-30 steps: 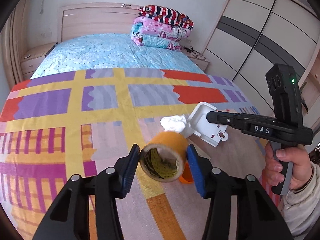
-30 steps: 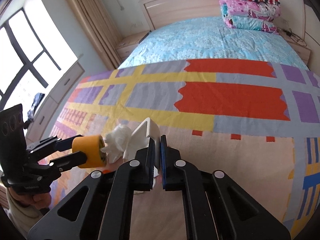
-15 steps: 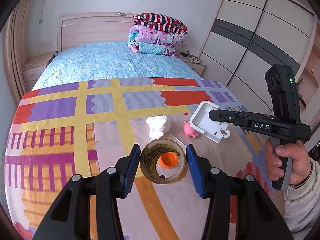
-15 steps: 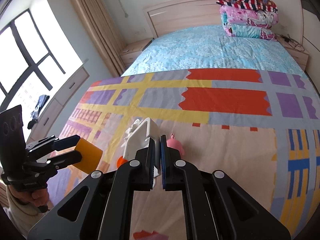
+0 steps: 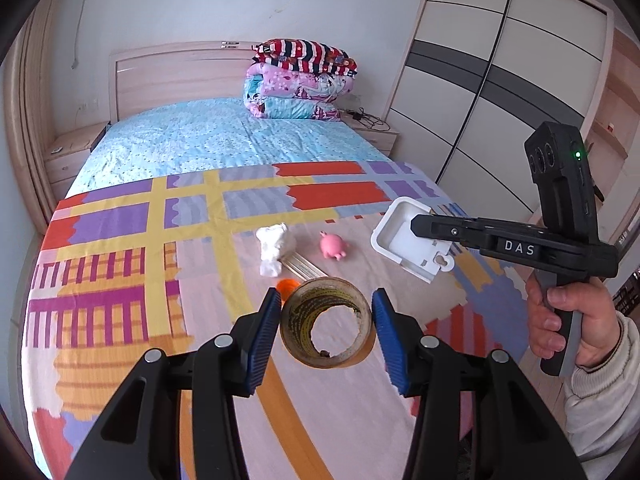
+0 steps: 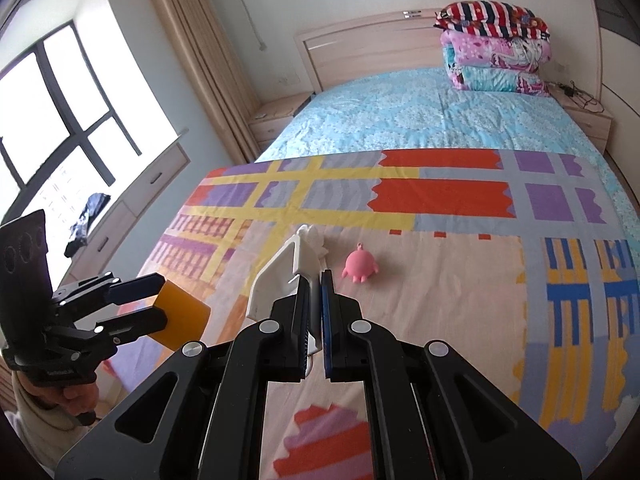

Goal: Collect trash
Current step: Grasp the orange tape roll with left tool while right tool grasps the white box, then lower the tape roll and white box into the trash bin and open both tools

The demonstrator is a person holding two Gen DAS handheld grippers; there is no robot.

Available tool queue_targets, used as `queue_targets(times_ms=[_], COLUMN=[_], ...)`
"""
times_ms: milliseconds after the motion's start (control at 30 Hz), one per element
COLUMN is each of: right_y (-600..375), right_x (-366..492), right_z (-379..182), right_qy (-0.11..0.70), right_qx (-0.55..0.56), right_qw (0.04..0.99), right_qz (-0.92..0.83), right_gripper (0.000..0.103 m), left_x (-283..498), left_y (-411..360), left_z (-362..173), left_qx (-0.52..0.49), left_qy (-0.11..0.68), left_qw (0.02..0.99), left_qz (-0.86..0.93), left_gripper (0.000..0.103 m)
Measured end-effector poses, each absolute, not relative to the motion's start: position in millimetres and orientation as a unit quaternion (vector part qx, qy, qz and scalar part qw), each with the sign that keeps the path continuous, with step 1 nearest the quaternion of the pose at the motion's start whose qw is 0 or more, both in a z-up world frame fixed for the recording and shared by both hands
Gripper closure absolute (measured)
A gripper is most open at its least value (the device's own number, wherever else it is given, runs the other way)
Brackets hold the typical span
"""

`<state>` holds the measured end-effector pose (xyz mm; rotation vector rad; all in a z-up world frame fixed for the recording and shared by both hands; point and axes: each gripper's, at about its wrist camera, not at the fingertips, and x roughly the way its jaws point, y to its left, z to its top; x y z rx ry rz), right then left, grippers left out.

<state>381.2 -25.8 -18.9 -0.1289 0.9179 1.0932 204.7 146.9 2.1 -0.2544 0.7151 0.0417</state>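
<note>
My left gripper is shut on a brown tape roll, held above the patterned bedspread; the right wrist view shows that roll orange between the left gripper's fingers. My right gripper is shut on the edge of a white plastic tray, which the left wrist view shows as an empty tray in the air. On the bedspread lie a crumpled white tissue, a pink toy, an orange cap and pale sticks.
Folded quilts are stacked at the head of the bed. A wardrobe stands to the right and nightstands flank the headboard. A window with a low cabinet runs along the left side. A hand grips the right tool.
Both grippers have risen and drawn back from the bedspread with the roll and the tray. The tissue, pink toy and orange cap now lie farther ahead and in plain sight.
</note>
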Motion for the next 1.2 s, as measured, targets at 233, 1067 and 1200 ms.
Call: queue_targets(times_ms=[233,1067,1200], right_y=[-48,-136,-148], right_x=[363,284,265], right_z=[-12,-67,-80], right_qy=[0.413,0.467,0.472], right_qx=[-0.058,-0.028,-0.043], right_qw=[0.753,0.704,0.709], right_qz=[0.509,0.534,0.523], right_gripper=[0.097,0.097,0.097], left_x=[185,122,109], left_y=[125,39,31], left_z=[6,-71,-86], left_qx=[-0.118,-0.128,-0.145], left_qy=[0.348,0.398,0.406], left_qw=[0.930,0.906,0.900], left_qz=[0.017,-0.057,-0.068], left_gripper=[0.057,0.058,0.058])
